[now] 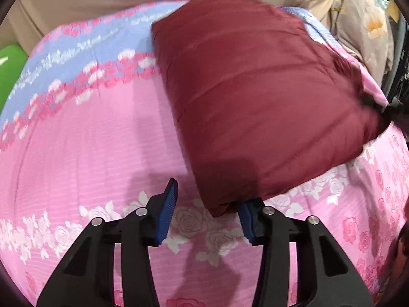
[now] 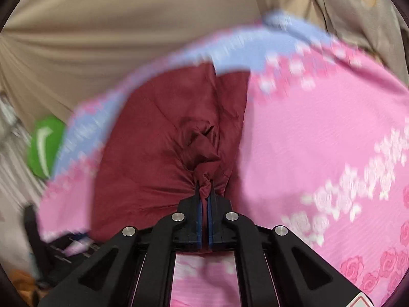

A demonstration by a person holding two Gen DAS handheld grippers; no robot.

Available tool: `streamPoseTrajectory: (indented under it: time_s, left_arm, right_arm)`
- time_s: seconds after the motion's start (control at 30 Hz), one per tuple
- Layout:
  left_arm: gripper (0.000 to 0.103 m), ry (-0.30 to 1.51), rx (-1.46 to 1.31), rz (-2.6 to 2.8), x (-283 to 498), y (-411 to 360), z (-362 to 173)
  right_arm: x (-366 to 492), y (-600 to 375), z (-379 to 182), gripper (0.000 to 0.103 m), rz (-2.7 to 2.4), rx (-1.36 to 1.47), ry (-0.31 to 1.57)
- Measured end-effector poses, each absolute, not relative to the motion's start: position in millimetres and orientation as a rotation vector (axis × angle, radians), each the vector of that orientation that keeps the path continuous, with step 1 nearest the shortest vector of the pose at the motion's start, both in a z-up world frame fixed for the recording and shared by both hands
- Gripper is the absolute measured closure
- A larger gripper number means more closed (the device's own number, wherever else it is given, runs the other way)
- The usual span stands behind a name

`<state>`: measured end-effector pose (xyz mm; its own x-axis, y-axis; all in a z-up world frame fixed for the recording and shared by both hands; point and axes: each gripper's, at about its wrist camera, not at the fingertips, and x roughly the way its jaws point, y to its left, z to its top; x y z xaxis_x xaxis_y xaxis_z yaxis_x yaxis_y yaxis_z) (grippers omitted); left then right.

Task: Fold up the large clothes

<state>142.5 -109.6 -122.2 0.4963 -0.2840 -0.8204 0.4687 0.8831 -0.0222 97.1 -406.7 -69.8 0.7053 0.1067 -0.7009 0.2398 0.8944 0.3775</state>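
Observation:
A folded maroon padded garment (image 1: pixel 255 97) lies on a pink and blue floral bedsheet (image 1: pixel 84 140). My left gripper (image 1: pixel 207 204) is open; the garment's near corner hangs between its blue pads, touching neither clearly. My right gripper (image 2: pixel 205 192) is shut on a bunched corner of the maroon garment (image 2: pixel 158 153), seen in the right wrist view. The right gripper also shows as a dark shape at the garment's far right edge in the left wrist view (image 1: pixel 388 107).
A beige curtain (image 2: pixel 127 25) hangs behind the bed. A green object (image 2: pixel 46 143) sits at the left edge. A floral beige quilt (image 1: pixel 363 33) is piled at the right. Dark objects (image 2: pixel 64 250) lie beside the bed at lower left.

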Motion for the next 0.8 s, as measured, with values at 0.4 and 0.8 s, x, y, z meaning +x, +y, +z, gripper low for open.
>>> streamPoseTrajectory:
  time_s: [0.4,0.8]
  left_arm:
    - [0.047,0.924,0.117,-0.579,125.4,-82.2,-76.4]
    - [0.040,0.840,0.183,-0.527,178.1,-154.9,-70.1]
  right_arm:
    - [85.9,-410.0,-70.1,0.085,-0.137,0.413,0.811]
    - [181.5,-399.7,-81.2,0.096,-0.115,0.295,0.871]
